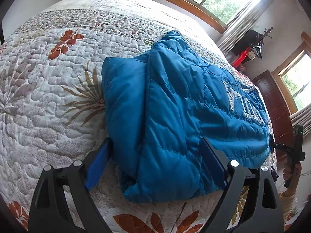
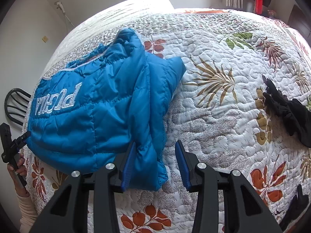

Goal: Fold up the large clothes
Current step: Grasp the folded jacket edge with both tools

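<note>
A bed (image 2: pixel 223 116) under a white quilt with leaf prints fills both views, its far edges cut off by the round lens; a folded blue puffer jacket (image 1: pixel 175 104) lies on it, centre-right in the left wrist view and left of centre in the right wrist view, its white lettering upside down and only partly readable; a dark garment (image 2: pixel 289 112) lies crumpled at the right edge, partly cut off; the left gripper (image 1: pixel 155 167) stands with jaws spread wide, straddling the jacket's near fold, pads clear of the fabric; the right gripper (image 2: pixel 155 165) has jaws parted around the jacket's lower corner, whether the left pad touches the fabric is hard to tell.
</note>
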Demonstrator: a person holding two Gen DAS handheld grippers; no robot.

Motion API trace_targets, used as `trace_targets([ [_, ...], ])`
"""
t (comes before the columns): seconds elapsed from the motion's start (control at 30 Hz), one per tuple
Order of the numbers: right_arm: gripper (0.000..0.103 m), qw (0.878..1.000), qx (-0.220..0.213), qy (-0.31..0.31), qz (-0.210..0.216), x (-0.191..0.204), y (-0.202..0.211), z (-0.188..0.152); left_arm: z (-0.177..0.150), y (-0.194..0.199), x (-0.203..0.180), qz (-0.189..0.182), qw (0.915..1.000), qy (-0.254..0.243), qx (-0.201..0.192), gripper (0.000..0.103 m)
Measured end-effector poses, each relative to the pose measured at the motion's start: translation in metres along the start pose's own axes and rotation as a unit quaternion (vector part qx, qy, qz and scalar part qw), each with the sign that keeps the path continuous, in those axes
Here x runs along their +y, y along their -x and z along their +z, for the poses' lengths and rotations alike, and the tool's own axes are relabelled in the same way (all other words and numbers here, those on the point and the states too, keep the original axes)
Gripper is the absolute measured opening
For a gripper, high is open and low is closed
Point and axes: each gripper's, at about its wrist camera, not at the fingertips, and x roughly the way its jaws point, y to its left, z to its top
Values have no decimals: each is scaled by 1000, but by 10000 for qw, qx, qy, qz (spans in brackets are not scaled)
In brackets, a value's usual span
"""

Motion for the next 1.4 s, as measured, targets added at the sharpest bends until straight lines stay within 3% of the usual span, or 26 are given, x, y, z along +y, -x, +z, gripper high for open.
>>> trace_targets([
  [0.2,42,10000,25,-17,54,-2,-5,0,-1,-14,9,-230,9991,289,228,91],
  [0.8,47,9998,88,-87,134,-9,-16,0,5,-30,-6,-565,9971,455,231,92],
  [1.33,48,9988,228,-237,365,-16,-29,2,-1,-29,-9,-832,9941,680,149,48],
  [1.4,53,9986,241,-259,389,-17,-30,3,-2,-28,-10,-857,9940,665,128,45],
])
